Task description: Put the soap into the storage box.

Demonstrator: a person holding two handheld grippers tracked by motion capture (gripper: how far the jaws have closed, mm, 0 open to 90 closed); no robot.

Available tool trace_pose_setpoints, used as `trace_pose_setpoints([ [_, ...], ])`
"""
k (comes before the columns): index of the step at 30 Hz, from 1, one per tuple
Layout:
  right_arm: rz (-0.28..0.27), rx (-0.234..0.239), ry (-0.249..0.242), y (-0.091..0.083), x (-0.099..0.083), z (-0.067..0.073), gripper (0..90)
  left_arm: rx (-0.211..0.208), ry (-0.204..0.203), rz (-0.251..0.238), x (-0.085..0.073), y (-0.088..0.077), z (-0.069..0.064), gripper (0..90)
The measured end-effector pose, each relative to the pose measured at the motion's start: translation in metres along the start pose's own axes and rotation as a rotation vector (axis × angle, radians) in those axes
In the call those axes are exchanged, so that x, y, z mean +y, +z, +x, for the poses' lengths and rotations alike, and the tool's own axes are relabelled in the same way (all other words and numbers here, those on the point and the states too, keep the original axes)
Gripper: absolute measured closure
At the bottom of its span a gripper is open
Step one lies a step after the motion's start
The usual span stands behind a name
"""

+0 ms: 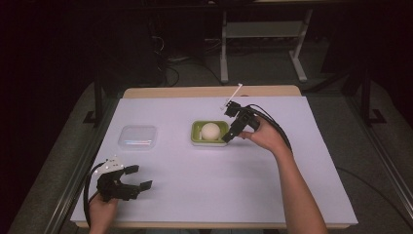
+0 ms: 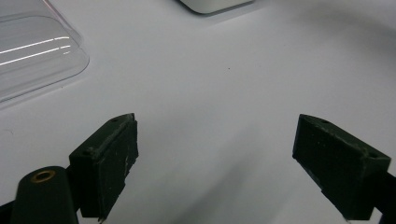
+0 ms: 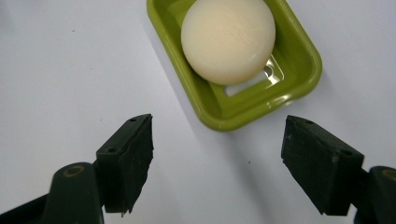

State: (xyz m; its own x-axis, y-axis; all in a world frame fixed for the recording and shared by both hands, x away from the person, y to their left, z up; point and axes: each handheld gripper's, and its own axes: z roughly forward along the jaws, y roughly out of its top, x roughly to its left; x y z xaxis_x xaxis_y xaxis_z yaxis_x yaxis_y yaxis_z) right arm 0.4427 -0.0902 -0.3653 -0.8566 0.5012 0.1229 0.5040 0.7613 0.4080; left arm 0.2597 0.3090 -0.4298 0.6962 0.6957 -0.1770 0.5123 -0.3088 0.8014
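Open right hand-held gripper [image 3: 217, 163] beside green dish [image 3: 299, 70] holding ball [image 3: 228, 39]

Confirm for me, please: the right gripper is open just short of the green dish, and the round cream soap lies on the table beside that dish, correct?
Not quite. The right gripper is open just short of the green dish, but the round cream soap lies inside that dish, not on the table beside it. The right gripper view shows this clearly, and the high view agrees.

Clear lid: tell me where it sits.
In the high view the clear lid lies flat on the white table, left of the green dish, ahead of the left claw.
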Motion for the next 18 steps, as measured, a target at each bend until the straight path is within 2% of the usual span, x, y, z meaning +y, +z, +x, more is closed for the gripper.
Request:
trace_pose_setpoints([
  [10, -0.05, -0.008, 0.014, -0.017, -0.044, 0.016, 24.3, 0.0, 0.001, 0.003, -0.001, 0.001, -0.001, 13.6],
  [14, -0.066, -0.015, 0.023, -0.021, -0.071, 0.026, 24.3, 0.003, 0.004, 0.005, -0.001, 0.001, -0.001, 13.6],
  [18, -0.094, -0.016, 0.037, -0.023, -0.107, 0.041, 24.2, -0.001, 0.009, 0.002, -0.001, 0.002, -0.002, 13.6],
])
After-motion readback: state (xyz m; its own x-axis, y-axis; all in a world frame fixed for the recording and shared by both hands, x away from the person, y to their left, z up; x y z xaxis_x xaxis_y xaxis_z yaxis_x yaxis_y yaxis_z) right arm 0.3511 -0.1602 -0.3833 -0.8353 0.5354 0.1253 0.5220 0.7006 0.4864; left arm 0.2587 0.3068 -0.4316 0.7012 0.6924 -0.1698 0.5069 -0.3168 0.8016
